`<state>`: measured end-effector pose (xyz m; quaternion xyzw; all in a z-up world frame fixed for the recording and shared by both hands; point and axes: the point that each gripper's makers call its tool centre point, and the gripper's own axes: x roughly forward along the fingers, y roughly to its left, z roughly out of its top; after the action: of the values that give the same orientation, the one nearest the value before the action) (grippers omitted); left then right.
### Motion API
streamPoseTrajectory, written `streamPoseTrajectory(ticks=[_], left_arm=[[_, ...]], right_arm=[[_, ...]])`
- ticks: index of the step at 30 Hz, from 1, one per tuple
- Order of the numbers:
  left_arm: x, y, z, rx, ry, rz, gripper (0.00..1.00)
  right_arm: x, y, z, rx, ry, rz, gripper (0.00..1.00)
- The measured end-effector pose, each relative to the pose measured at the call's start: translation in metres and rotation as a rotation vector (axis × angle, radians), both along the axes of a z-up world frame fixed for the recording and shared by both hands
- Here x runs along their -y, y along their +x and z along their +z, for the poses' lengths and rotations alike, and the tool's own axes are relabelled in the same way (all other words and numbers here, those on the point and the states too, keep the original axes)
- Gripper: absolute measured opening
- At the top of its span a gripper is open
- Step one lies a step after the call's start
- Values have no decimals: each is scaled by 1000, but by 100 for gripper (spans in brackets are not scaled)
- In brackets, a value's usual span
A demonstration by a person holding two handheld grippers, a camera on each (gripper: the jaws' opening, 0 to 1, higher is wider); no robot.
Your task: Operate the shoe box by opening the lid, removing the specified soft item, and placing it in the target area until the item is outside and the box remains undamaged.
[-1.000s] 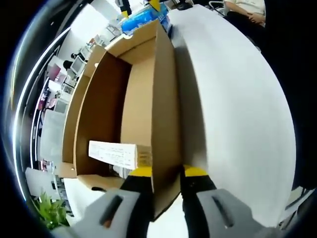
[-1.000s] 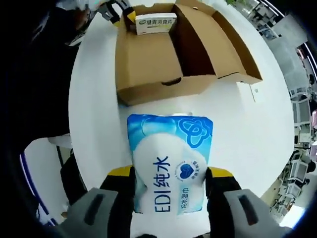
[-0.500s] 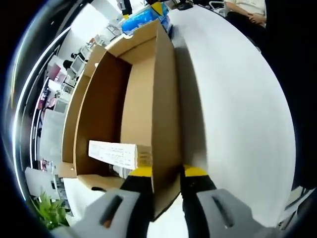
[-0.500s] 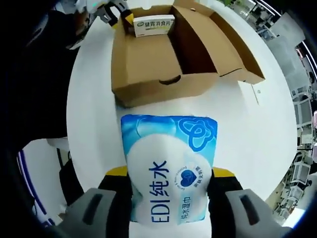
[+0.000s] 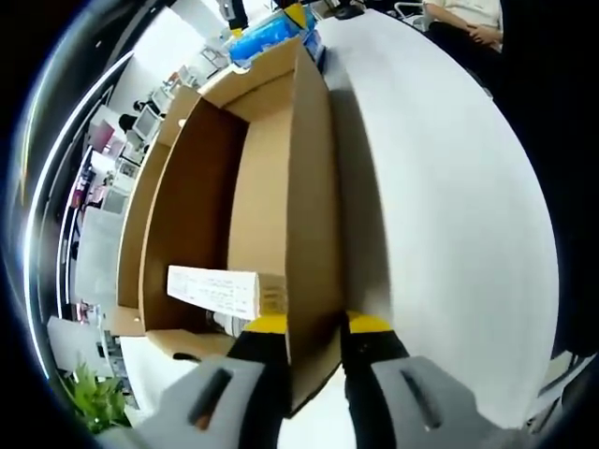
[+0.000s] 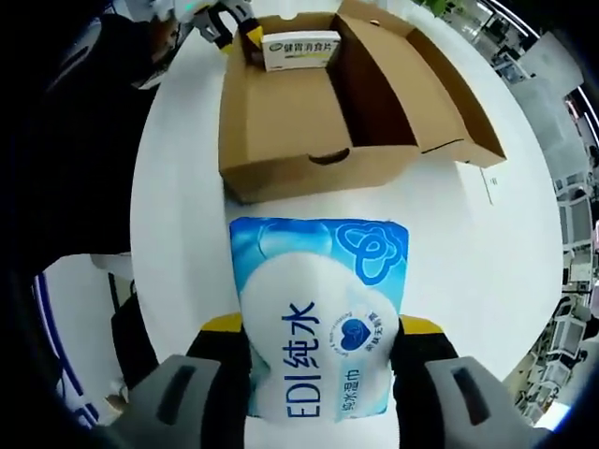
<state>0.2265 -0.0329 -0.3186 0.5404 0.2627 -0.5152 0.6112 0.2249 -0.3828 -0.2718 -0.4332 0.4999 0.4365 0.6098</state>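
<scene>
The brown cardboard shoe box [image 6: 309, 122] lies open on the white table [image 6: 440, 253], its lid [image 6: 440, 94] folded out to the side. A white medicine carton [image 6: 299, 50] rests inside at the far end. My right gripper [image 6: 318, 337] is shut on a blue and white pack of wet wipes [image 6: 318, 309], held just outside the box's near wall. My left gripper [image 5: 316, 327] is shut on the box's side wall [image 5: 309, 215], one jaw inside and one outside; the white carton [image 5: 213, 290] sits just left of it. The blue pack [image 5: 271, 30] shows beyond the box's far end.
The white table [image 5: 449, 206] stretches to the right of the box. A person [image 5: 463, 23] sits at its far side. Office desks and a green plant [image 5: 89, 398] lie beyond the table's left edge. The left gripper [image 6: 225, 21] shows at the box's far corner.
The right gripper's view has shifted slightly, with the wipes pack held a little farther out from the box wall. The left gripper keeps its hold on the box wall.
</scene>
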Motion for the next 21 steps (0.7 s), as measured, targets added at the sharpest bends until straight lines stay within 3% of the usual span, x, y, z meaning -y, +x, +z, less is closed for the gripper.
streamPoseTrajectory(ticks=[13,21], left_arm=[[0,0,0,-1,0,-2,19],[0,0,0,-2,1,-7,19]], right_arm=[[2,3,-1,-17,10,89,60],[2,3,-1,-18,0,86,61]])
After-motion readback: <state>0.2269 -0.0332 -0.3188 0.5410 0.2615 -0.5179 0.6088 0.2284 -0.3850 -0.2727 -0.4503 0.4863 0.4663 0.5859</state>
